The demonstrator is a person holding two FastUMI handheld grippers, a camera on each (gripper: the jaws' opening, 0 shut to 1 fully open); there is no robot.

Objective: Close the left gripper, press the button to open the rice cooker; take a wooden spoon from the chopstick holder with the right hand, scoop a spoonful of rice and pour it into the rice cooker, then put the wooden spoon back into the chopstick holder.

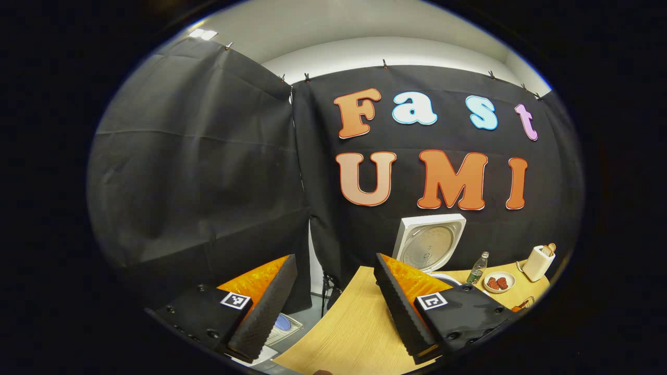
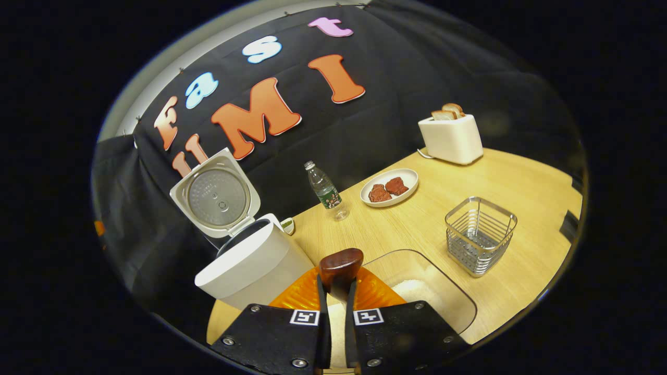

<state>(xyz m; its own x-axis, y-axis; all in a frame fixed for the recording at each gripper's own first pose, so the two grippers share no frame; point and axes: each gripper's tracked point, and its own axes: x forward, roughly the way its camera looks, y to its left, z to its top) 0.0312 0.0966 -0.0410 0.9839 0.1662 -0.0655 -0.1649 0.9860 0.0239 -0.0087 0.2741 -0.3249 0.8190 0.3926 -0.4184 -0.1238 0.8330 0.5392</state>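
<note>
In the right gripper view, the right gripper (image 2: 336,291) pinches the wooden spoon (image 2: 340,268) above a clear container (image 2: 458,307) holding rice (image 2: 417,291). Just left stands the rice cooker (image 2: 250,265), lid raised; to the right, the wire chopstick holder (image 2: 479,234). Farther off, a plate (image 2: 390,187) carries reddish pieces and a toaster (image 2: 452,136) holds bread. In the left gripper view, the left gripper (image 1: 333,297) is spread wide over the table's (image 1: 354,328) edge, well apart from the cooker.

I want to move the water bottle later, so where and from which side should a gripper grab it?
Grip the bottle around its straight body, below the cap, with the fingers level. It stands upright on the table. Come from the near side: the plate sits to its right and the rice cooker to its left.
</note>
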